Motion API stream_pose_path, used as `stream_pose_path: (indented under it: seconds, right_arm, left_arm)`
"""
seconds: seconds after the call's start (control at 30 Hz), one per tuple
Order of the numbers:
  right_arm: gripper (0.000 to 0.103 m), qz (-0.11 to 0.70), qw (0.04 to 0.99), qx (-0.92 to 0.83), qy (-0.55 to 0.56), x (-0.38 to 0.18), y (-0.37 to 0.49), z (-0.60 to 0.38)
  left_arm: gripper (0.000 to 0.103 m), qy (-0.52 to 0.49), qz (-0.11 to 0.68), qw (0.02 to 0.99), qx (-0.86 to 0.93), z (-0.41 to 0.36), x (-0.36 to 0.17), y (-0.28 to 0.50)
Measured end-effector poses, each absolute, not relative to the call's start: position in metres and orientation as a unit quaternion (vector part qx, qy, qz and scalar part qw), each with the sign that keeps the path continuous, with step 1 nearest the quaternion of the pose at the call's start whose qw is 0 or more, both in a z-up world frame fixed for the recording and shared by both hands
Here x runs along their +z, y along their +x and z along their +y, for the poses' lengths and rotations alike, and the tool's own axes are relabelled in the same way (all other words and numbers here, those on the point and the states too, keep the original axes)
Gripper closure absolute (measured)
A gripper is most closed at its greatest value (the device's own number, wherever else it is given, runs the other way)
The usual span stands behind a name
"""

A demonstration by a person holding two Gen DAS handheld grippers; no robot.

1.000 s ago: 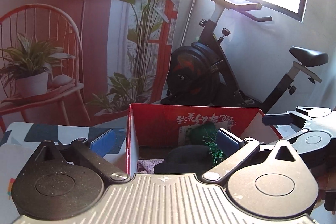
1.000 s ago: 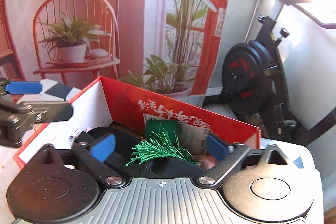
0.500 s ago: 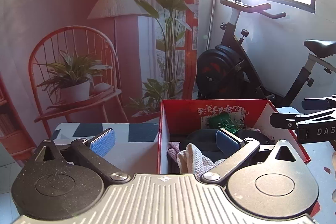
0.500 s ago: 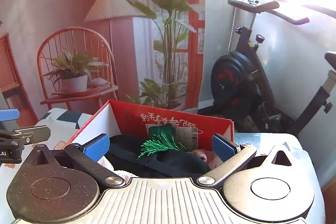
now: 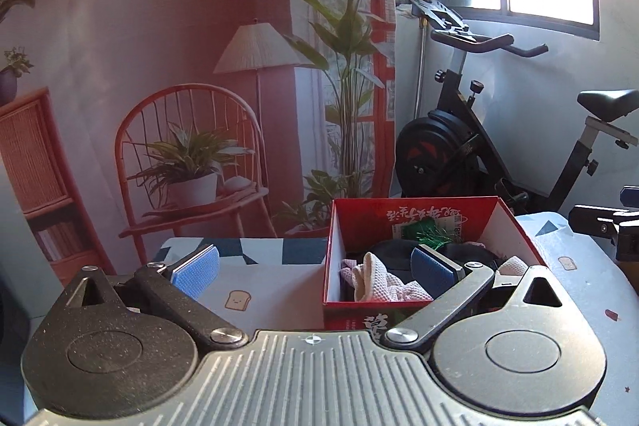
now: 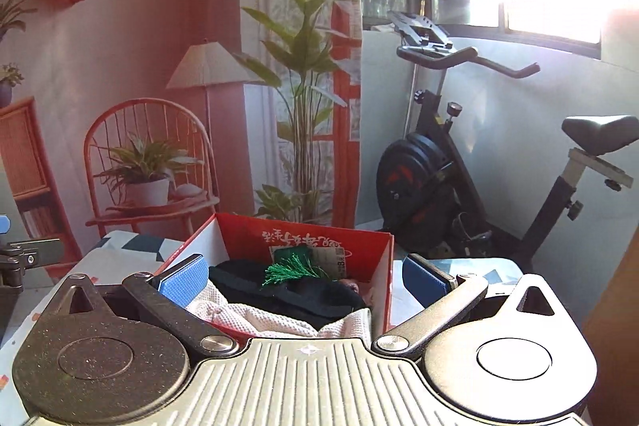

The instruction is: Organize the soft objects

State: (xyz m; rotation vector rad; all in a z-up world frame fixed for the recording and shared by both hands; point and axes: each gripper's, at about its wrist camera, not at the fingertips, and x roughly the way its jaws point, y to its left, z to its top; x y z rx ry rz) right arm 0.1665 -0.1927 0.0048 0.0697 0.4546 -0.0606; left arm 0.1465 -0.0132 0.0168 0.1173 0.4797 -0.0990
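Item: red cardboard box with white inner walls (image 5: 419, 302), open-topped, standing on the worktop covered in a pale patterned cloth (image 5: 271, 286). Printed characters ran along its far inner wall.

Contents of the box:
- Pale pink-white waffle-knit cloth (image 5: 379, 282), bunched at the near end, one fold rising above the near rim.
- Black soft fabric item (image 6: 295, 292), lying in the middle behind the knit cloth and touching it.
- Green tasselled tuft (image 6: 293, 270), resting on top of the black item toward the far wall.
- A small pinkish object, partly hidden beside the black item near the right wall; what it was could not be told.

Left hand-held gripper (image 5: 315, 268): spread wide, nothing between its blue-padded fingers (image 5: 195, 270). It was held above the worktop at the near left corner of the box; the left finger stood over bare cloth to the left of the box, the right finger over the box's near end.

Right hand-held gripper (image 6: 305, 276): likewise spread wide and empty, held at the near side of the box, its left finger over the box's left wall and its right finger outside the right wall.

Behind the box: black exercise bike (image 6: 439, 186) to the right, and a printed backdrop of chair, lamp and plants (image 5: 199, 146).
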Motion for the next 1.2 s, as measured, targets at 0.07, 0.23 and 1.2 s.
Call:
stream_pose_path:
  seconds: [0.07,0.23,1.2]
  right_arm:
    - [0.000,0.219,0.974,-0.037,0.033,0.010,0.149,-0.193]
    - [0.000,0.209,0.976,-0.048,0.040,0.017,0.106,-0.195]
    - [0.000,0.188,0.977,-0.081,0.050,0.016,0.030,-0.181]
  left_arm:
    - [0.000,0.046,0.240,0.968,-0.056,-0.011,0.022,0.132]
    - [0.000,0.040,0.228,0.972,-0.050,-0.005,0.031,0.098]
    - [0.000,0.008,0.215,0.976,0.012,0.022,0.035,0.047]
